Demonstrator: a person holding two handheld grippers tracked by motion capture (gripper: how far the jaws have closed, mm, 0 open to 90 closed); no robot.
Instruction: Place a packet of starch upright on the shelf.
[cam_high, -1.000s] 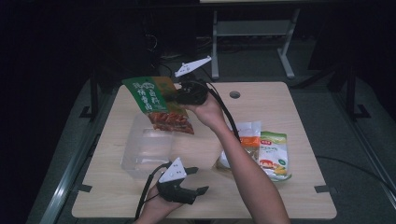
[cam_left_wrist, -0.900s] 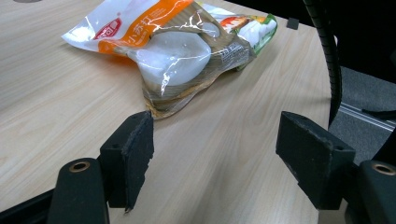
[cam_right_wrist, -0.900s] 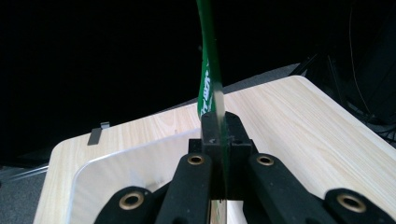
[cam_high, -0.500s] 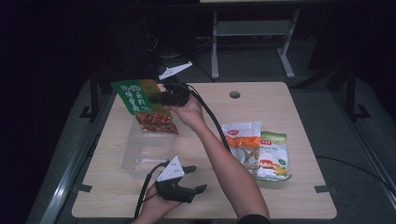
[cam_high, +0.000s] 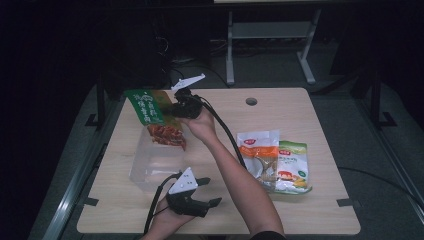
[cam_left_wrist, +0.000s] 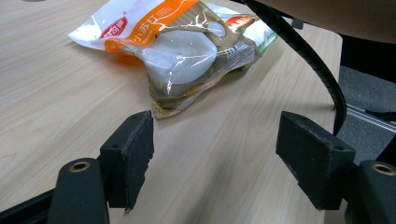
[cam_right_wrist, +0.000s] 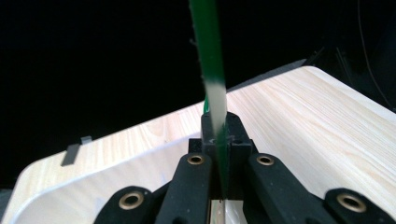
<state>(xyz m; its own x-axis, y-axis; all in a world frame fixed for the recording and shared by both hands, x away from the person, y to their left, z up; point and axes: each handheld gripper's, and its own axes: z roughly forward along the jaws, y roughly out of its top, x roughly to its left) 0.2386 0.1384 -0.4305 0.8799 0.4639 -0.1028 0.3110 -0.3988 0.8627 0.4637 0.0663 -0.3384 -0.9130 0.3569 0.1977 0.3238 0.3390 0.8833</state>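
My right gripper (cam_high: 171, 107) is shut on the top edge of a snack bag (cam_high: 152, 112) with a green top and red contents. The bag hangs above the far end of a clear plastic container (cam_high: 145, 170) on the table's left half. In the right gripper view the jaws (cam_right_wrist: 219, 135) pinch the bag's thin green edge (cam_right_wrist: 208, 56). My left gripper (cam_high: 212, 191) rests near the front edge, open and holding nothing. The left gripper view has its wide-apart jaws (cam_left_wrist: 215, 140) facing an orange-and-white snack bag (cam_left_wrist: 177, 46) lying just ahead.
The orange-and-white bag (cam_high: 257, 152) and a green-and-white bag (cam_high: 293, 165) lie side by side on the wooden table (cam_high: 310, 120), right of centre. The right gripper's black cable (cam_high: 227, 135) runs along the forearm. A round hole (cam_high: 251, 101) sits near the far edge.
My right gripper has carried the green-topped bag to the left and lower, over the container's far end. The left gripper has stayed where it was.
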